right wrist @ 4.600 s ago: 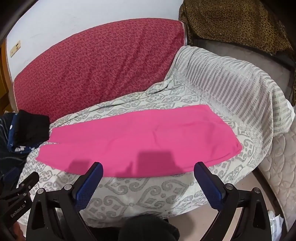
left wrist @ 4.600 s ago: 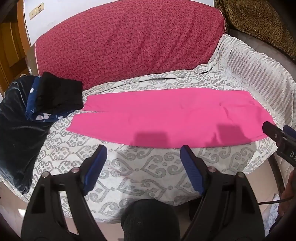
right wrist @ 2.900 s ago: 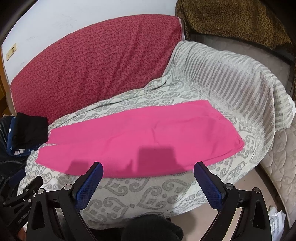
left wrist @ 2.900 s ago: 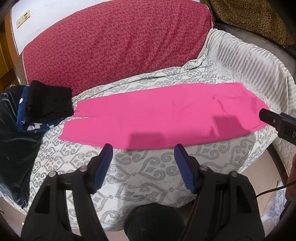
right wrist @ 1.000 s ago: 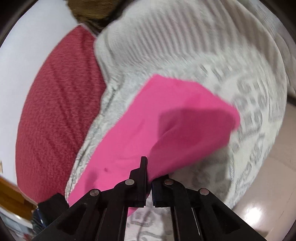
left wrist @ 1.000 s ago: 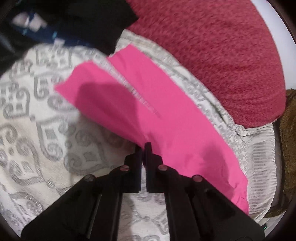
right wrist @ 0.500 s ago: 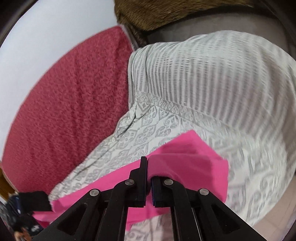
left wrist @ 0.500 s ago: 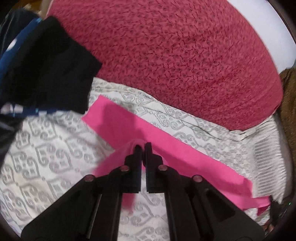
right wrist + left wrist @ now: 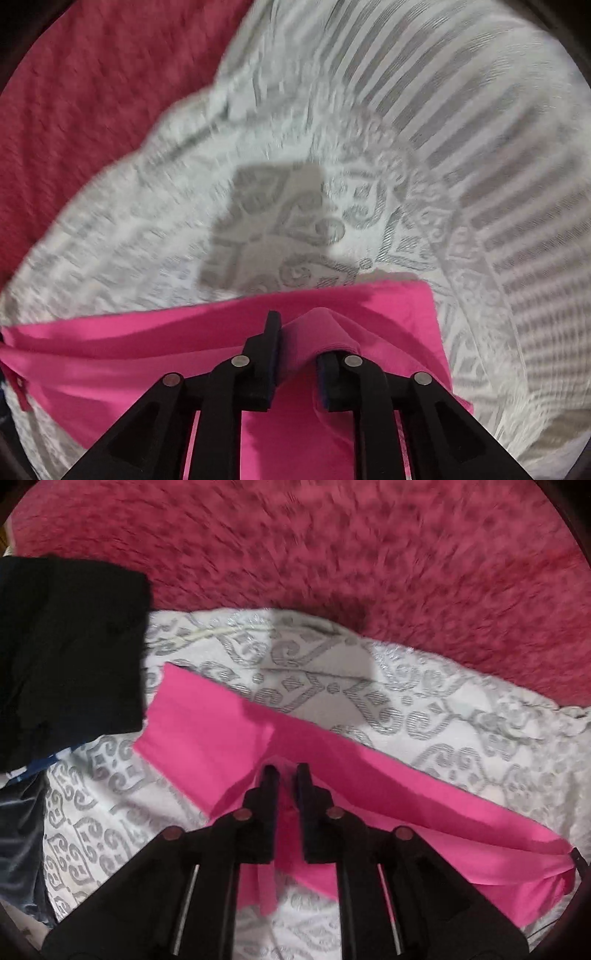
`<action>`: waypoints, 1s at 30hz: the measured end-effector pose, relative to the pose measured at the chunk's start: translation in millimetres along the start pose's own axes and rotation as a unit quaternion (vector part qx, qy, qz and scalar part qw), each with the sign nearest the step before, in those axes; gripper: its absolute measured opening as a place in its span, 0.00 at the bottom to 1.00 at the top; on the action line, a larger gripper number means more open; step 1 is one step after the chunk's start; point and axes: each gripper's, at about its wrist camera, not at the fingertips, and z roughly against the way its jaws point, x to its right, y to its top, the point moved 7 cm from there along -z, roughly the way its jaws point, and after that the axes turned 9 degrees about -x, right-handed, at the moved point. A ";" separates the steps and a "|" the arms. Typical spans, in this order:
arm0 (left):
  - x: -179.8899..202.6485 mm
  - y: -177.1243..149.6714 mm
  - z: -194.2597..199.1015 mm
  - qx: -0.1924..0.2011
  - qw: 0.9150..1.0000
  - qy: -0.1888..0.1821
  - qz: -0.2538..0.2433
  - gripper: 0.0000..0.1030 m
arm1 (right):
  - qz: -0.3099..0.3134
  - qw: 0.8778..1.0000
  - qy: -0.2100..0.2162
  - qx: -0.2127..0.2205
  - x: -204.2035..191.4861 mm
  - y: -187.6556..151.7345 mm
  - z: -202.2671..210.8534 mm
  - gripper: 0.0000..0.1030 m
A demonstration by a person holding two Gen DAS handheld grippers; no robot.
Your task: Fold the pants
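Your left gripper points steeply down over the leg end of the bright pink pants. Its jaws have just been opening: they stand a narrow gap apart, and a fold of pink cloth sits in that gap; whether the pads press on it you cannot tell through the blur. Your right gripper is over the other end of the pants. Its jaws have also just been opening, with a bunched ridge of pink fabric between them, draped over the right finger and loose rather than pinched. The pants lie across the white bedspread with the grey scroll pattern, with their near edge lifted up and over toward the far edge. A folded black garment lies to the left, just beside the hem, and the dark red patterned cushion runs along the far side.
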 end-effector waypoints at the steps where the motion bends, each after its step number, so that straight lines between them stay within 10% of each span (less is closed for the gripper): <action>1: 0.5 3.5 -5.1 -0.004 1.000 0.006 -0.003 0.12 | 0.010 1.000 -0.003 -0.017 -0.6 2.3 -9.7 0.18; 13: -1.2 13.0 -35.8 -0.031 0.999 0.026 -0.027 0.12 | 0.121 0.984 -0.004 -0.133 12.2 4.8 -10.6 0.32; 20: 3.3 7.6 -16.5 0.013 0.997 0.048 -0.056 0.19 | 0.179 0.966 -0.182 0.028 37.5 -1.0 69.3 0.69; 25: -4.7 6.6 10.4 0.054 0.987 0.120 -0.087 0.40 | 0.126 0.985 -0.102 0.055 58.3 -30.6 82.9 0.69; 30: -21.0 -12.5 49.5 0.103 0.984 0.097 -0.110 0.47 | 0.092 0.990 -0.077 0.070 57.5 -72.4 64.8 0.69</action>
